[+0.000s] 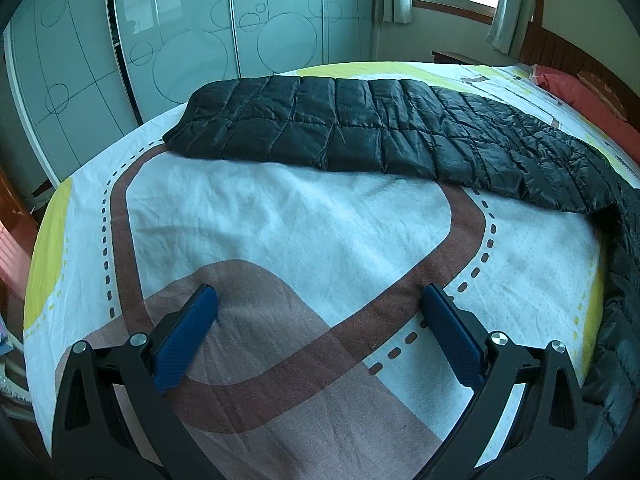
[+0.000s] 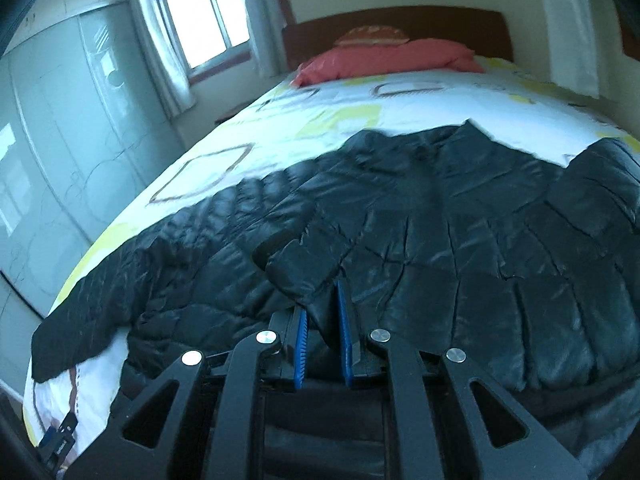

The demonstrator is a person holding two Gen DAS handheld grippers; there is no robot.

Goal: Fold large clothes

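Observation:
A large black quilted puffer jacket (image 1: 360,132) lies spread across the bed (image 1: 280,216). In the left wrist view it runs along the far side and drapes down at the right edge. My left gripper (image 1: 320,300) is open and empty, hovering over bare patterned sheet well short of the jacket. In the right wrist view the jacket (image 2: 460,232) fills the foreground. My right gripper (image 2: 322,304) is shut on a fold of the jacket, a sleeve or cuff end (image 2: 304,268), which bunches up between the blue pads (image 2: 344,336).
The bed sheet is white with brown road and yellow shapes (image 2: 280,128). A red pillow (image 2: 384,60) lies at the wooden headboard (image 2: 400,24). A glass sliding wardrobe (image 1: 180,40) stands beyond the bed. A curtained window (image 2: 208,16) is behind.

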